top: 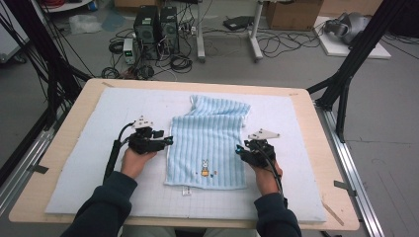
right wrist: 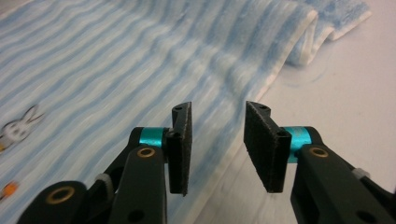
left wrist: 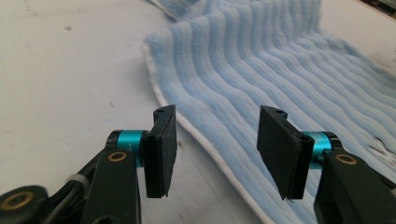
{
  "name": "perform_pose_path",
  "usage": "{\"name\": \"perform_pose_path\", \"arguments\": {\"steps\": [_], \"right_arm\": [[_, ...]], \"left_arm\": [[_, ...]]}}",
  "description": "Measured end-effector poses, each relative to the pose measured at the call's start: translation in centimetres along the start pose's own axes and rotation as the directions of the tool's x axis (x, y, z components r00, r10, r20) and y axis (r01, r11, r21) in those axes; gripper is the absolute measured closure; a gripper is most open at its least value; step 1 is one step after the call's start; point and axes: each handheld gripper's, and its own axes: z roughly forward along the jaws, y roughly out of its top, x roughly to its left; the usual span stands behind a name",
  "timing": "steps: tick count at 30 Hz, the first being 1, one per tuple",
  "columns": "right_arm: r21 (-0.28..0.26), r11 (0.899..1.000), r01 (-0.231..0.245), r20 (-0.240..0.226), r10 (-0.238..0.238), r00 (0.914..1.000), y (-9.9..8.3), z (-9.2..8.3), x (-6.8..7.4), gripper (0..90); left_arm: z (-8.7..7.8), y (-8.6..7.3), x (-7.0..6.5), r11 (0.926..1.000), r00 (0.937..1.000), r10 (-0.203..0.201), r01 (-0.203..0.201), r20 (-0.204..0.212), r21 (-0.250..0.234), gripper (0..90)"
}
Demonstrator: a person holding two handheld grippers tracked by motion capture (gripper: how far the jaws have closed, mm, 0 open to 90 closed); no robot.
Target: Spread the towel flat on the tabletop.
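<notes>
Towel [top: 206, 148]: light blue ribbed cloth with lengthwise stripes and a narrow white hem, lying on the pale mat [top: 89, 148] that covers the wooden table [top: 74, 106], near the middle of the mat and between the two grippers. The near portion lies flat. The far end is bunched and folded over itself, forming a narrower raised strip toward the back. A small rabbit motif [top: 204, 165] with orange marks beside it sits close to the near hem, and a white label [top: 186, 191] projects from that hem onto the mat. In the left gripper view the ribs of the towel [left wrist: 261, 70] run away from the camera and the white hem crosses diagonally below the jaws. In the right gripper view the towel [right wrist: 116, 60] fills the left part of the scene, the rabbit motif [right wrist: 18, 126] shows at the far left, and the folded end curls at upper right.

Left gripper [top: 168, 140]: held at the towel's left edge, jaws parted, nothing between the pads; the left gripper [left wrist: 215, 144] stands over the hem without touching it.

Right gripper [top: 239, 150]: held at the towel's right edge, jaws parted with a narrower gap, pads clear of the cloth; the right gripper [right wrist: 217, 144] hovers above the hem.

No containers stand on the table.
</notes>
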Motion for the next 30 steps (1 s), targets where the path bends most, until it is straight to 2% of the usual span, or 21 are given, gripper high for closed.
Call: {"name": "perform_pose_path", "arguments": {"steps": [6, 8, 11, 13, 14, 15, 16, 17, 18, 20, 22, 25, 29, 30], "right_arm": [[-0.004, 1.0, 0.026, -0.032, -0.026, 0.9991, -1.6, -1.9, 1.3, 60.2], [0.004, 1.0, 0.029, -0.043, -0.029, 0.9986, -2.3, -2.3, 1.6, 61.1], [0.032, 0.999, 0.037, -0.057, -0.035, 0.9978, -3.5, -2.5, 2.1, 63.6], [0.069, 0.996, 0.053, -0.053, -0.05, 0.9974, -4.0, -2.4, 2.3, 67.6], [0.068, 0.996, 0.049, -0.059, -0.045, 0.9973, -4.2, -2.4, 2.3, 72.2], [0.067, 0.997, 0.045, -0.073, -0.04, 0.9965, -4.3, -2.5, 2.2, 76.8], [0.066, 0.997, 0.038, -0.085, -0.033, 0.9958, -4.4, -2.5, 2.3, 83.4], [0.069, 0.996, 0.049, -0.098, -0.042, 0.9943, -4.4, -2.6, 2.4, 86.0], [0.079, 0.995, 0.065, -0.092, -0.058, 0.9941, -4.4, -2.7, 2.6, 86.6], [0.09, 0.994, 0.069, -0.114, -0.058, 0.9917, -4.6, -3.1, 2.7, 86.8], [0.097, 0.993, 0.069, -0.131, -0.056, 0.9898, -5.0, -3.7, 2.7, 86.7], [0.108, 0.99, 0.086, -0.147, -0.07, 0.9867, -5.6, -4.8, 2.9, 86.7], [0.121, 0.986, 0.116, -0.175, -0.094, 0.98, -6.6, -6.3, 3.9, 86.7], [0.125, 0.985, 0.12, -0.181, -0.096, 0.9787, -6.8, -6.7, 4.2, 86.7]], "left_arm": [[-2.2, -2.2, -2.0, 0.9996, 0.9996, 0.018, -0.018, 0.022, 0.023, 47.5], [-2.5, -3.0, -2.7, 0.998, 0.9992, 0.035, -0.036, 0.019, 0.052, 47.9], [-2.4, -3.8, -3.7, 0.9962, 0.9991, 0.032, -0.034, 0.026, 0.08, 49.7], [-2.1, -3.9, -4.7, 0.9863, 0.9936, 0.113, -0.113, 0.003, 0.12, 53.5], [-2.0, -3.9, -5.1, 0.9835, 0.9907, 0.135, -0.132, -0.015, 0.123, 56.5], [-2.0, -4.0, -5.5, 0.9778, 0.9849, 0.171, -0.167, -0.025, 0.126, 63.0], [-2.0, -4.0, -5.6, 0.9777, 0.9861, 0.166, -0.166, 0.008, 0.129, 75.9], [-2.1, -4.0, -5.9, 0.9776, 0.9862, 0.166, -0.165, 0.003, 0.131, 86.2], [-2.1, -4.1, -6.1, 0.9765, 0.9851, 0.172, -0.171, 0.0, 0.131, 86.8], [-2.6, -4.4, -6.3, 0.977, 0.9861, 0.165, -0.166, 0.014, 0.134, 87.2], [-3.4, -4.9, -6.5, 0.9762, 0.986, 0.161, -0.166, 0.045, 0.14, 87.3], [-4.5, -5.5, -6.8, 0.9704, 0.9796, 0.178, -0.19, 0.094, 0.149, 87.4], [-5.9, -6.6, -7.7, 0.9661, 0.9727, 0.194, -0.212, 0.128, 0.148, 87.4], [-6.3, -6.8, -7.9, 0.9667, 0.9727, 0.191, -0.21, 0.132, 0.147, 87.4]]}}
